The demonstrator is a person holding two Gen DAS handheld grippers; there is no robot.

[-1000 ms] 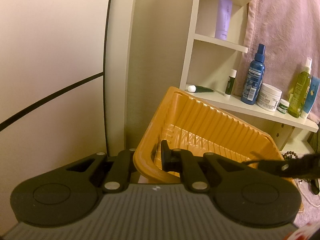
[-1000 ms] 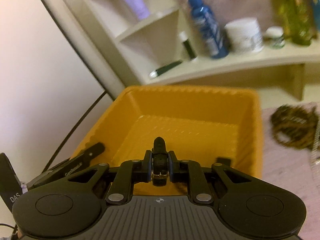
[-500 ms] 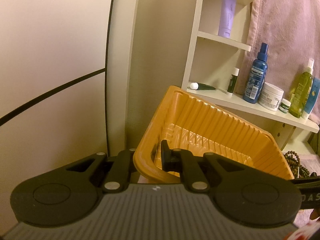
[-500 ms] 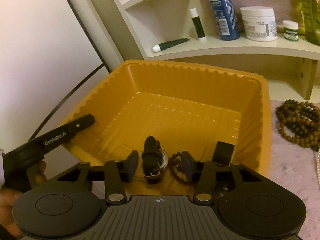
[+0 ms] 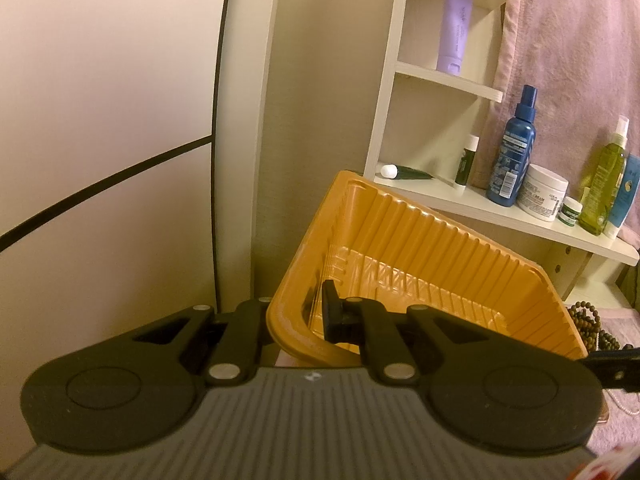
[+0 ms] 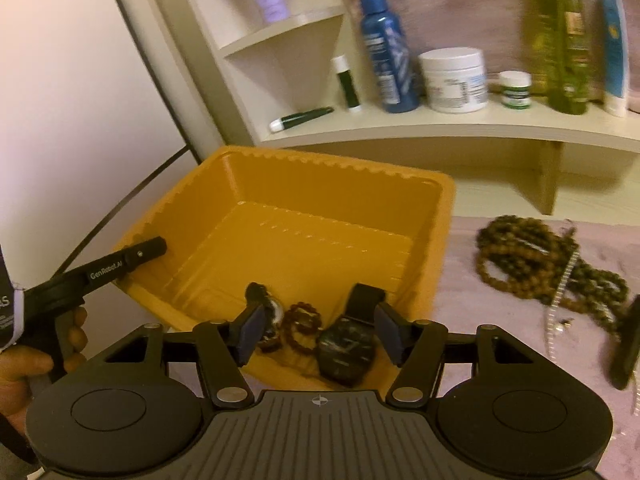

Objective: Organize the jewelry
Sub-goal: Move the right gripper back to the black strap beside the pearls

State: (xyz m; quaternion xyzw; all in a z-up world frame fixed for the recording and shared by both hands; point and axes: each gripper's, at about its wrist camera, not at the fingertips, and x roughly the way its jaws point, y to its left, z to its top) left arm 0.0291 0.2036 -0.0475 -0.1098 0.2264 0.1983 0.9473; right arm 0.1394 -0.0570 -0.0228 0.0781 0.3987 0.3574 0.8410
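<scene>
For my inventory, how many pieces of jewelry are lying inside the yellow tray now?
3, at the near wall of the yellow tray: a black watch on the right, a small brown bead bracelet in the middle, another watch on the left, partly hidden. More may be hidden.

ribbed orange tray (image 6: 436, 216), black watch (image 6: 346, 350)

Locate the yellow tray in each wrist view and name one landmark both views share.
Left wrist: the yellow tray is centre-right and tilted, its near-left rim clamped by the left gripper.
Right wrist: the tray is centre-left, ahead of the right gripper, whose jaws are opening; watches lie at its near edge.
Shared landmark: the blue spray bottle on the shelf.
</scene>
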